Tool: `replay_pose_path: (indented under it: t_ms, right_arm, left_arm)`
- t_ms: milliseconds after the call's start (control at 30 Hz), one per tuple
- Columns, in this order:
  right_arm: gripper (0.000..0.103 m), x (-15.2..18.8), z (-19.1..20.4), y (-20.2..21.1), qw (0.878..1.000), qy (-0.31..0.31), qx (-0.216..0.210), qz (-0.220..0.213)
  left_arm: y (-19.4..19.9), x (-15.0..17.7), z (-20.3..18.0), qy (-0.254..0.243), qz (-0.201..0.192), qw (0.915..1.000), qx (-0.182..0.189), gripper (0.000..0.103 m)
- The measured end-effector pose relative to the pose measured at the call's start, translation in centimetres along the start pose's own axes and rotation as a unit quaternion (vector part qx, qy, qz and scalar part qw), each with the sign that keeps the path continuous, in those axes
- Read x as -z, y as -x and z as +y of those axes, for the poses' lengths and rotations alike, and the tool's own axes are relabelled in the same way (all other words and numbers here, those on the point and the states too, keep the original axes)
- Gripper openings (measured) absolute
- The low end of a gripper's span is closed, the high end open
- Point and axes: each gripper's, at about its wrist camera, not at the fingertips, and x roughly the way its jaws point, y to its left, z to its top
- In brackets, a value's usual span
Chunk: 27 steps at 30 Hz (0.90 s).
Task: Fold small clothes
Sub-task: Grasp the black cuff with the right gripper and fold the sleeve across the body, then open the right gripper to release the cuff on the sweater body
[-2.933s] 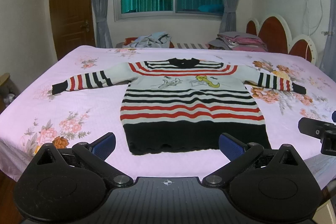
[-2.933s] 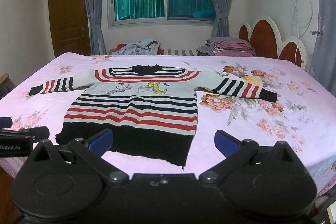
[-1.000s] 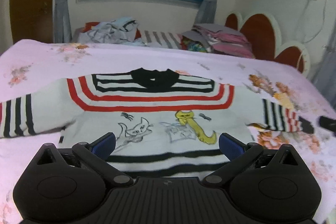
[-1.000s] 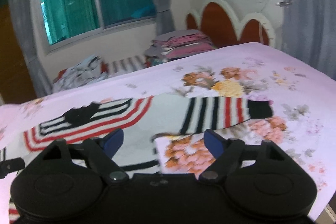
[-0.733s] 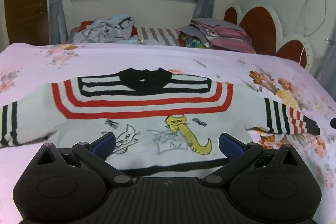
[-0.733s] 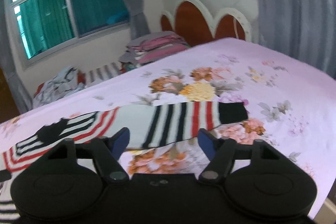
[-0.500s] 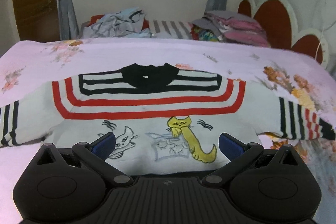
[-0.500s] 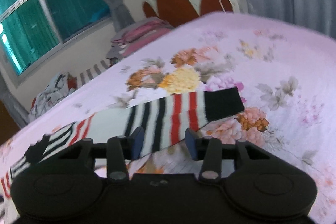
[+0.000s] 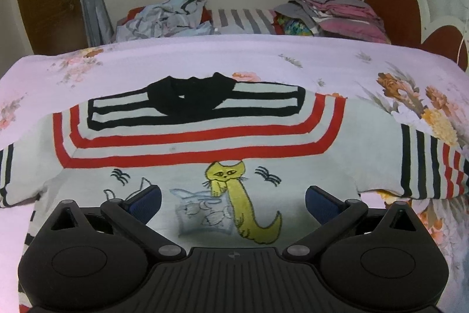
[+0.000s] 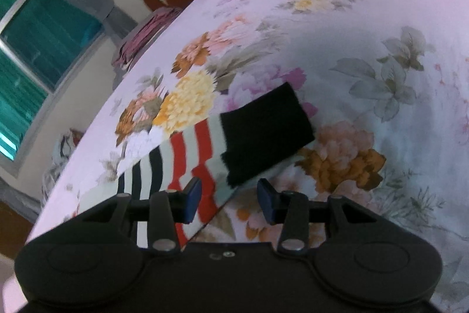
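A striped sweater in white, red and black with a yellow cat print lies flat on the pink floral bedspread. My left gripper is open and empty, hovering over the chest print. In the right wrist view the sweater's right sleeve ends in a black cuff. My right gripper is open with its jaws partly narrowed, just short of the sleeve's near edge by the cuff, holding nothing.
A heap of crumpled clothes and a stack of folded pink and grey clothes lie beyond the bed's far side. A red scalloped headboard is at the right. The window is behind.
My left gripper has moved forward over the sweater's chest. My right gripper has swung right, dropped close to the right sleeve's cuff, and its jaws have narrowed.
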Motion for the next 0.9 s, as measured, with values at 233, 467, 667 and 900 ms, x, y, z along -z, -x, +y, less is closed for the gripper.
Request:
replay_pose_path:
  t_ms: [233, 467, 667, 900]
  right_arm:
    - [0.009, -0.8, -0.8, -1.4, 1.0, 0.002, 0.003, -0.009]
    - [0.007, -1.7, 1.8, -2.7, 0.995, 0.092, 0.042, 0.012]
    - [0.007, -0.1, 9.3, 1.1, 0.979, 0.194, -0.034, -0.048]
    - [0.007, 8.6, 20.8, 2.3, 0.933, 0.323, -0.156, 0.018]
  left_arm:
    - [0.3, -0.4, 0.9, 0.007, -0.005, 0.9999, -0.007, 0.103]
    - [-1.1, 0.4, 5.1, 0.007, 0.027, 0.9992, -0.028, 0.103]
    - [-2.3, 1.5, 10.1, 0.033, 0.03, 0.999, -0.004, 0.103]
    - [-2.4, 1.9, 16.0, 0.049, 0.013, 0.9986, 0.014, 0.103]
